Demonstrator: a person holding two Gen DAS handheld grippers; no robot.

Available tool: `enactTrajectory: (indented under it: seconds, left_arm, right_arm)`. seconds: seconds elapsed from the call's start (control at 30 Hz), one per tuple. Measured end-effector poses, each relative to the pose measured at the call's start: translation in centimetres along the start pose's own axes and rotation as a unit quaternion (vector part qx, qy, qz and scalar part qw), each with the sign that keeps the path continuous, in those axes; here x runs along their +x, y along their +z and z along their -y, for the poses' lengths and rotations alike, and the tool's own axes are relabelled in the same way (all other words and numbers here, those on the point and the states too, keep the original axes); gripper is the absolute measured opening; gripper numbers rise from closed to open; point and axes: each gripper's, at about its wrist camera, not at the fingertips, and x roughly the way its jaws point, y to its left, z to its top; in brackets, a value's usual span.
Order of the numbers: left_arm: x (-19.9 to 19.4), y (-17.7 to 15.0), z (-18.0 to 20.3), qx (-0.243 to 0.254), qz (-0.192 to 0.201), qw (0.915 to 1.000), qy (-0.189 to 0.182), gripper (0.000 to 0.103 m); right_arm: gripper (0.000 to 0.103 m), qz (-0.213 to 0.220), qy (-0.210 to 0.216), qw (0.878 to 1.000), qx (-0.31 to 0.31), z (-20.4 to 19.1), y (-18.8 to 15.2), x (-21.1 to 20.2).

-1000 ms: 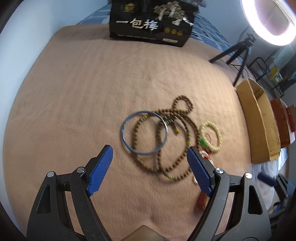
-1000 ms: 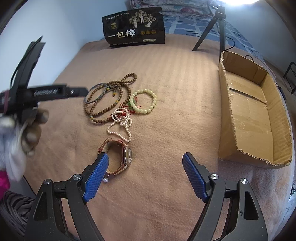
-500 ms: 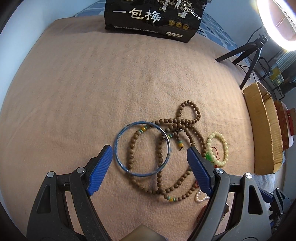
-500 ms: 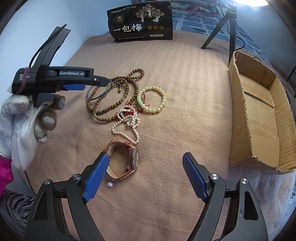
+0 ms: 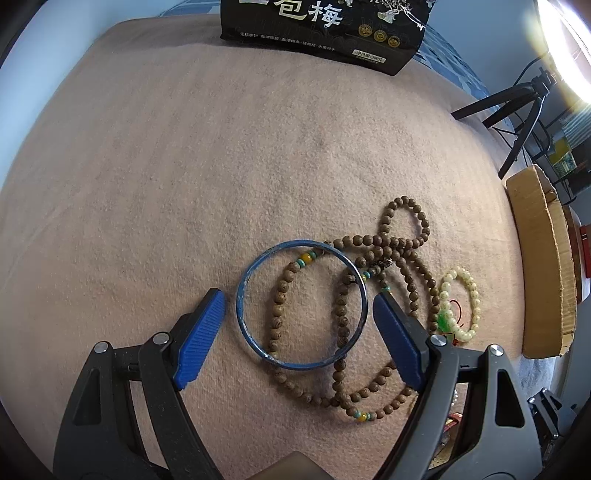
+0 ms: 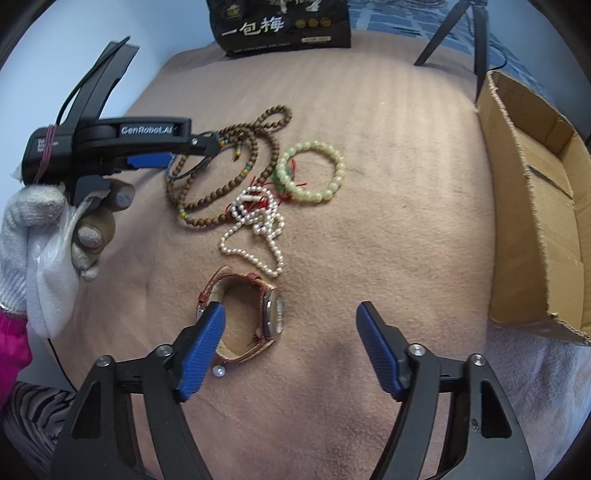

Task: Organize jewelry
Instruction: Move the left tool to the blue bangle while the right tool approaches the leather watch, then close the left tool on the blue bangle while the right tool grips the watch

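My left tool (image 5: 299, 325) is spread wide, its blue pads either side of the thin blue metal bangle (image 5: 301, 303), which lies flat on the tan fleece blanket (image 5: 184, 166). Left pad (image 5: 201, 334) stands just clear of the bangle's left edge; right pad (image 5: 397, 339) is just beside its right edge, whether touching I cannot tell. The bangle rests on top of loops of the long brown wooden bead necklace (image 5: 384, 254), which trails away to the right and under my right finger.

Pale green bead bracelet (image 5: 460, 304) sits just right of the necklace. Brown cardboard box (image 5: 541, 266) is further right, well apart.

My right tool (image 6: 290, 341) is also spread, holding nothing. Its left pad (image 6: 201, 354) overlaps the near strap of the brown leather-strap wristwatch (image 6: 255, 314); the watch face lies between the pads, nearer the left one. White pearl strand (image 6: 258, 229) lies just beyond the watch, tangled by red thread toward the green bracelet.

Black snack bag with Chinese lettering (image 5: 325, 26) stands at the far edge of the blanket
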Motion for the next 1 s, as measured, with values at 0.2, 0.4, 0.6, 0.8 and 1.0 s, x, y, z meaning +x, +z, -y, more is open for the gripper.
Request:
enactTrajectory:
  seconds: [0.2, 0.4, 0.6, 0.8, 1.0]
  left_arm:
    - [0.2, 0.1, 0.2, 0.002, 0.002, 1.0000, 0.001, 0.084]
    - [0.1, 0.2, 0.2, 0.001, 0.006, 1.0000, 0.004, 0.074]
    - [-0.2, 0.1, 0.1, 0.005, 0.013, 0.9999, 0.003, 0.074]
    - [-1.4, 0.0, 0.1, 0.010, 0.029, 0.9995, 0.010, 0.074]
    - [-3.4, -0.3, 0.0, 0.016, 0.052, 0.9984, 0.015, 0.074]
  right_arm:
    - [0.044, -0.020, 0.003, 1.000, -0.002, -0.4, 0.0, 1.3]
    - [0.018, -0.027, 0.010, 1.000, 0.001, -0.5, -0.1, 1.8]
    - [0.010, -0.024, 0.015, 1.000, -0.001, -0.6, -0.6, 1.6]
    - [0.010, -0.007, 0.004, 1.000, -0.005, -0.5, -0.7, 0.6]
    - [0.010, 0.020, -0.003, 1.000, -0.010, -0.3, -0.6, -1.4]
